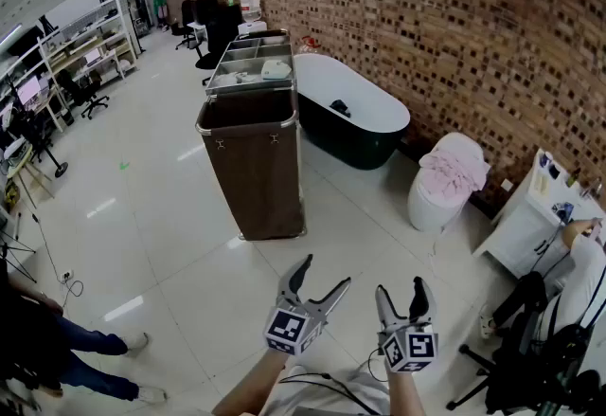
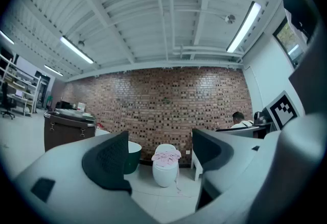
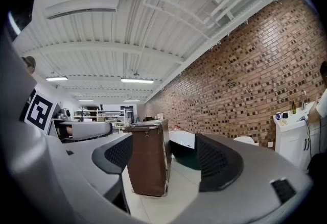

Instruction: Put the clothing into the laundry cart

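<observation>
Pink clothing (image 1: 453,171) lies draped over a white round stool (image 1: 433,203) by the brick wall; the left gripper view shows the same clothing (image 2: 167,156) straight ahead between the jaws. The brown laundry cart (image 1: 253,158) stands mid-floor, its top open, and the cart (image 3: 148,162) also fills the gap in the right gripper view. My left gripper (image 1: 319,282) and right gripper (image 1: 401,297) hover side by side near the bottom of the head view. Both stand open with nothing between the jaws, well short of clothing and cart.
A dark green bathtub (image 1: 350,116) sits behind the cart along the brick wall. A tray trolley (image 1: 252,62) stands beyond the cart. A white cabinet (image 1: 533,215) and a person's arm are at the right; someone's legs (image 1: 90,359) stand at the left.
</observation>
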{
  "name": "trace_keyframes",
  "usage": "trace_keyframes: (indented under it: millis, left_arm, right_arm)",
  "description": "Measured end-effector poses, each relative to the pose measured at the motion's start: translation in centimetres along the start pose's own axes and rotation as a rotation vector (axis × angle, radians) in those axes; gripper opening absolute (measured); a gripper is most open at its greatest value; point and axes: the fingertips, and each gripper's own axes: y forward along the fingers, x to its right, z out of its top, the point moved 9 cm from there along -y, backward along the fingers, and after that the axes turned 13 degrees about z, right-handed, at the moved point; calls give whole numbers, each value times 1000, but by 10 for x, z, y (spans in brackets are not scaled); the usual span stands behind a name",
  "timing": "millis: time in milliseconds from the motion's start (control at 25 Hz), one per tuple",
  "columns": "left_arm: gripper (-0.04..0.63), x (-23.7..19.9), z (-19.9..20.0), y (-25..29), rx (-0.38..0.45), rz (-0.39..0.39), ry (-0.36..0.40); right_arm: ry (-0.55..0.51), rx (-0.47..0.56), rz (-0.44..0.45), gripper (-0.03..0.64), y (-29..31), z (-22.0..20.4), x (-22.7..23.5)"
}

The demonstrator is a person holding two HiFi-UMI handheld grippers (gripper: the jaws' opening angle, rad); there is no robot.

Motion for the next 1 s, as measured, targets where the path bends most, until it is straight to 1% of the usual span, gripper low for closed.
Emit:
trace_keyframes:
  millis: [80, 200, 280, 400, 480, 600, 680, 760, 880, 1000]
  left_arm:
    - [371, 31, -2, 19, 7, -4, -10]
    - [371, 73, -9, 57, 31, 16, -32]
    - [371, 105, -7, 83, 26, 7, -43]
    - [371, 151, -6, 116, 22, -18, -47]
    - [371, 177, -8, 138, 17, -44, -48]
    - [365, 214, -18, 166, -30, -91, -66]
    - [365, 234, -25, 181, -55, -124, -69]
    - [365, 247, -30, 199, -63, -154, -61]
    - [365, 260, -42, 231, -67, -169, -58]
    - [365, 270, -56, 268, -91, -188, -73]
  right_arm:
    - [-10, 6, 2, 405, -14, 6, 33]
    - [-39, 29, 11, 405, -29, 19, 87]
    - [-49, 45, -5, 405, -42, 30, 125]
    - [-37, 53, -64, 405, -68, 37, 176]
    - [-1, 46, -113, 405, -83, 35, 206]
    - [64, 15, -173, 403, -105, 26, 242]
    - [86, 5, -201, 403, -115, 18, 261]
    - [96, 10, -226, 403, -118, 14, 279]
    - [97, 11, -239, 403, -113, 10, 306]
    - [107, 7, -257, 403, -105, 3, 337]
